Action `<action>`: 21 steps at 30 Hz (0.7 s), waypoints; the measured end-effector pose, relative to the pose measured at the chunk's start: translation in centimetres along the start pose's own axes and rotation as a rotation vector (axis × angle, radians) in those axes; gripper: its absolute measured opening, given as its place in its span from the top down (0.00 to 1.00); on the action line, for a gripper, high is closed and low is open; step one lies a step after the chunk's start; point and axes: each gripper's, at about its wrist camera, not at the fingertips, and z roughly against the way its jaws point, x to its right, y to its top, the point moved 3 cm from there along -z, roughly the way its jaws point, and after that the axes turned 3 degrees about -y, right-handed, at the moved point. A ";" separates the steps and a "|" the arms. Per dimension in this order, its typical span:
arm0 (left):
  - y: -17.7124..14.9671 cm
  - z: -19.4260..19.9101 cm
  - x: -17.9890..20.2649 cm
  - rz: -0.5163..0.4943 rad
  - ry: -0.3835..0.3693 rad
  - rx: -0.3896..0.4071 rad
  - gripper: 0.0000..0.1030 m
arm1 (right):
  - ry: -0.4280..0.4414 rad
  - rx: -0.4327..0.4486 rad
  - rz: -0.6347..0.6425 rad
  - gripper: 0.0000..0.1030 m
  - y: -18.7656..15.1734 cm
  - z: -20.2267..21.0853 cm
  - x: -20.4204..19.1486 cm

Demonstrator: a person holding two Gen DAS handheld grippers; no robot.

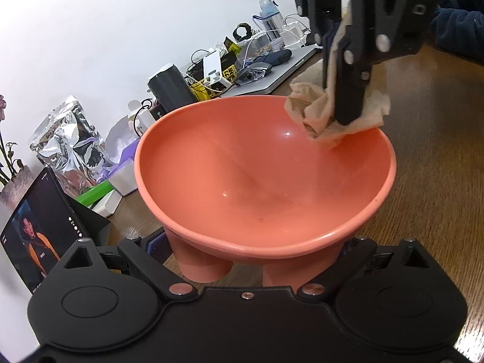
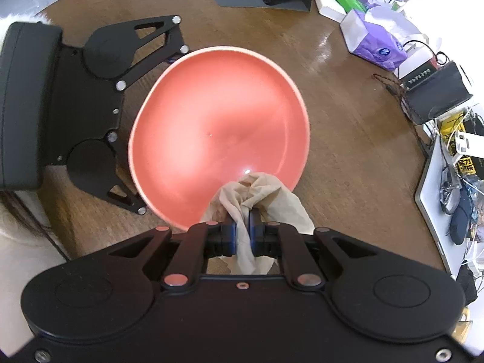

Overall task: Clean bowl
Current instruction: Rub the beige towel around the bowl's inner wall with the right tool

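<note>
Right wrist view: wiping a footed bowl on a cluttered worktop (image 2: 348, 127).
At left, the left hand-held gripper (image 2: 157, 127) clamps the salmon-pink bowl (image 2: 217, 121) by its feet, under the rim; the right hand-held gripper (image 2: 242, 230), closed on a beige cloth (image 2: 257, 190), presses it inside the near rim. Droplets remain in the basin, so the wiping looks unfinished.
</note>
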 end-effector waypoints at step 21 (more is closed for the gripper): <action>0.3 0.3 0.6 0.001 0.009 -0.002 0.08 | 0.137 0.049 0.021 0.91 1.2 1.2 -2.6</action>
